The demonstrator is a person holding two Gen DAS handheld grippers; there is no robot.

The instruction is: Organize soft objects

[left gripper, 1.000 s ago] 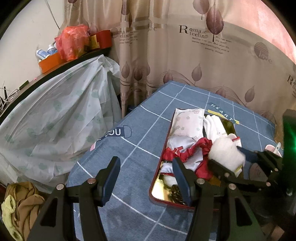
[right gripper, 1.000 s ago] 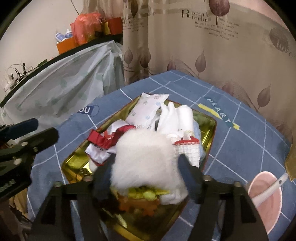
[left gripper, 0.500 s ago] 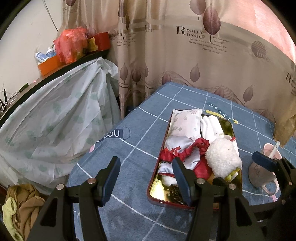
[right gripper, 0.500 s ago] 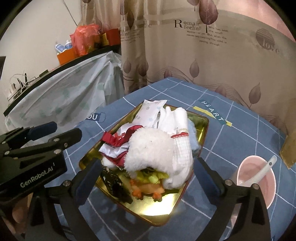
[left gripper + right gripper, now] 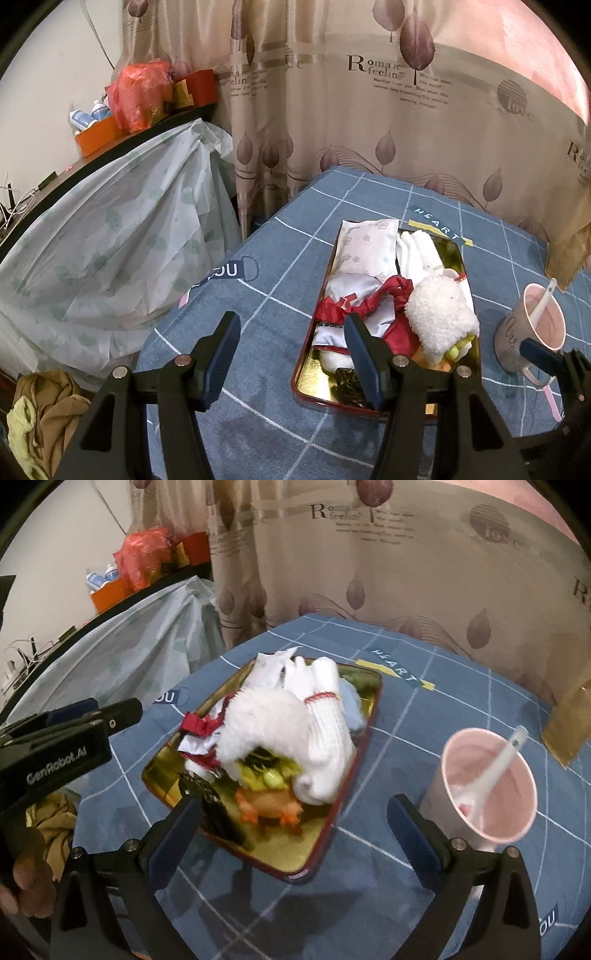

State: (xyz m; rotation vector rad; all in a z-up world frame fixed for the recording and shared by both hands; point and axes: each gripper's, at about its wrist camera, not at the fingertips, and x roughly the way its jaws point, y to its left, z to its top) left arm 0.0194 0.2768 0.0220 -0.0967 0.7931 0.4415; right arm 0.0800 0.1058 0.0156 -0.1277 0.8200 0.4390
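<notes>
the right tongs (image 5: 291,818) are spreading wide with nothing between them, and the left tongs (image 5: 291,354) hang released and empty over the desk (image 5: 280,266). the white plush toy (image 5: 266,720) lies atop the heap in the gold tray (image 5: 321,845). the pile looks top-heavy, so a nudge could roll the plush off. the pink cup (image 5: 487,782) with its spoon (image 5: 491,764) stands just beside the right tongs, and a careless swing could tip it.

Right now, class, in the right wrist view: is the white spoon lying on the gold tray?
No. The white spoon stands in the pink cup, which sits on the blue cloth beside the gold tray.
</notes>
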